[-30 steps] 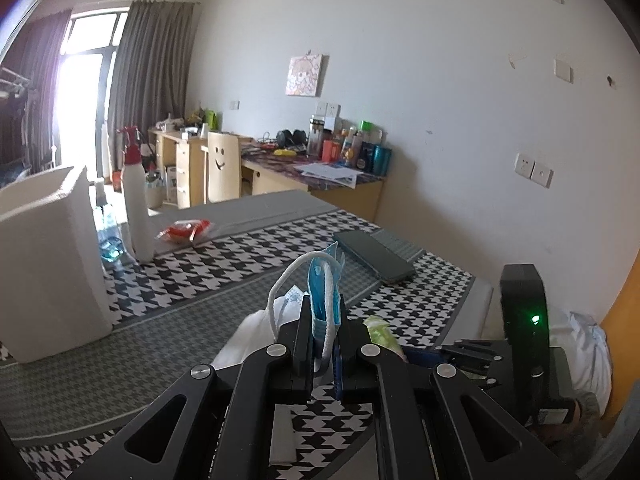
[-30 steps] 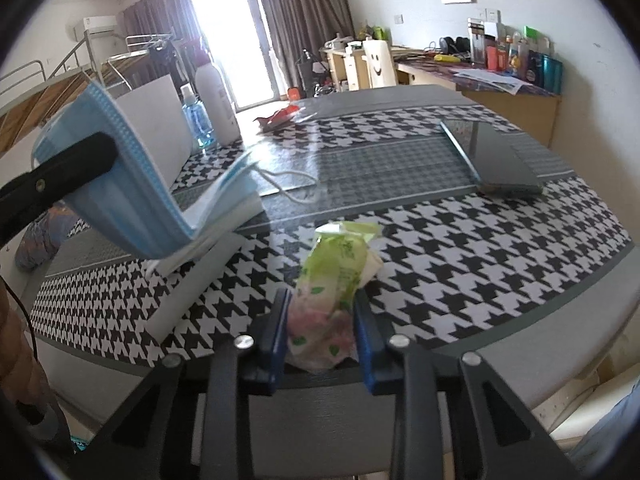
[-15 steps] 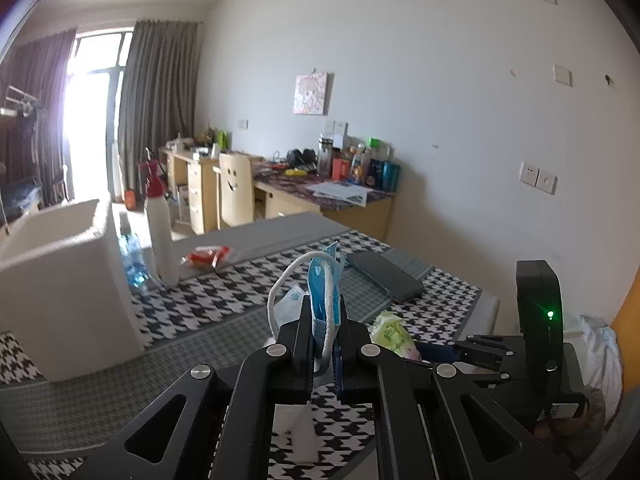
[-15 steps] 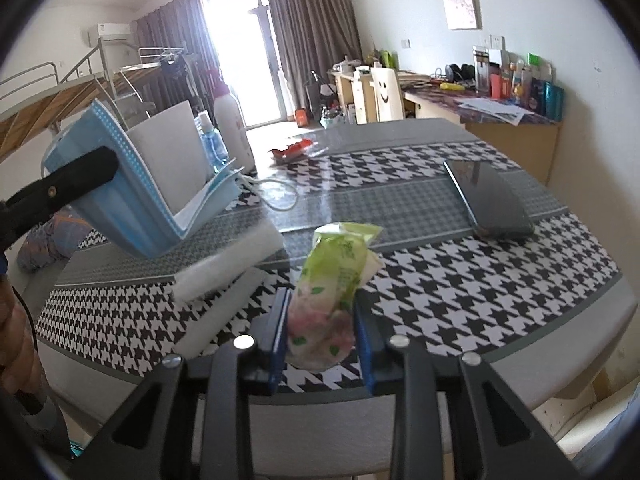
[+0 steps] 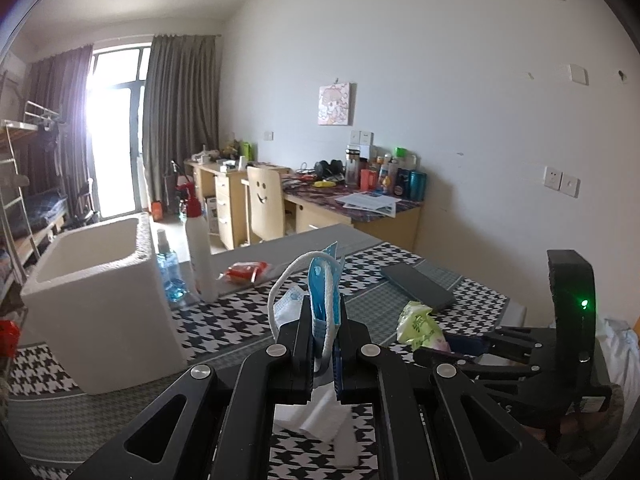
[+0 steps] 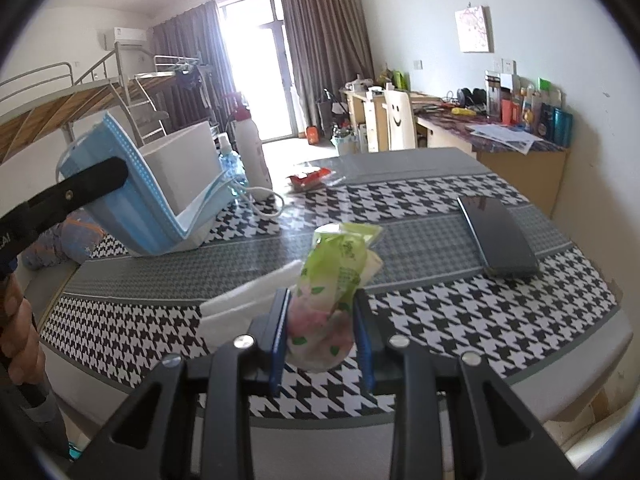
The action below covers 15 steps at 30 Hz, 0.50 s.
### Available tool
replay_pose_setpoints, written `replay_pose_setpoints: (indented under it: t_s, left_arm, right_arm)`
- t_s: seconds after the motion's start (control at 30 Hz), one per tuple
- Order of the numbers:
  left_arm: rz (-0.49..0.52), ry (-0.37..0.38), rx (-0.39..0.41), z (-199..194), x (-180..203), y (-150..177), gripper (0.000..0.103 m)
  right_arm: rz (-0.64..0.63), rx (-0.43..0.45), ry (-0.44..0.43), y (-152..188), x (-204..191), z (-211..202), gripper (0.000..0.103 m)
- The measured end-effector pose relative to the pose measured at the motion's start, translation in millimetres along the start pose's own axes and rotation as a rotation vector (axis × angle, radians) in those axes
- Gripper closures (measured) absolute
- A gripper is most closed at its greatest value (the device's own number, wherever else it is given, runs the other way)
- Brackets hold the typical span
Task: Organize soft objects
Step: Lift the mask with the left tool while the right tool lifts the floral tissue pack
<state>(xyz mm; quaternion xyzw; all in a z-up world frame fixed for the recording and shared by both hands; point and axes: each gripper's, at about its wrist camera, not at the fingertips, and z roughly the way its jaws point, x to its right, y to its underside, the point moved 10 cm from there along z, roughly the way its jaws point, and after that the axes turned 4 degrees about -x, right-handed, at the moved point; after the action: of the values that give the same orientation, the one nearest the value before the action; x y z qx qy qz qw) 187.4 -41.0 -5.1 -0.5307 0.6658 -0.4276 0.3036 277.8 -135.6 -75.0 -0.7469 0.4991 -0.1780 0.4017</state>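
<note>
My left gripper [image 5: 324,316] is shut on a folded blue face mask [image 5: 322,284] with white ear loops, held up above the table. The mask also shows in the right wrist view [image 6: 132,200], at the left, near the white foam box [image 6: 184,164]. My right gripper [image 6: 320,312] is shut on a green and pink tissue pack [image 6: 336,280], lifted above the table. That pack and the right gripper also show in the left wrist view [image 5: 418,324], to the right. The foam box [image 5: 96,292] stands open-topped at the left.
White tissue sheets [image 6: 248,300] lie on the houndstooth tablecloth [image 6: 460,320] under the grippers. A white spray bottle [image 5: 200,248], a small blue bottle [image 5: 168,268], a red packet [image 5: 246,270] and a dark flat case [image 5: 416,286] are on the table. A desk and chair stand behind.
Both grippers have risen and drawn back from the table with their loads. The foam box now shows its open top in the left wrist view.
</note>
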Motion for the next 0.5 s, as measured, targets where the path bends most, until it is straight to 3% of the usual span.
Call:
replay_pose_setpoints:
  t_s: [0.5]
  left_arm:
    - [-0.007,-0.072,0.026,-11.4,-30.2,-10.2,0.096]
  right_arm:
    - [-0.052,0.048,-0.049,-35.1,-24.8,7.7,0.069]
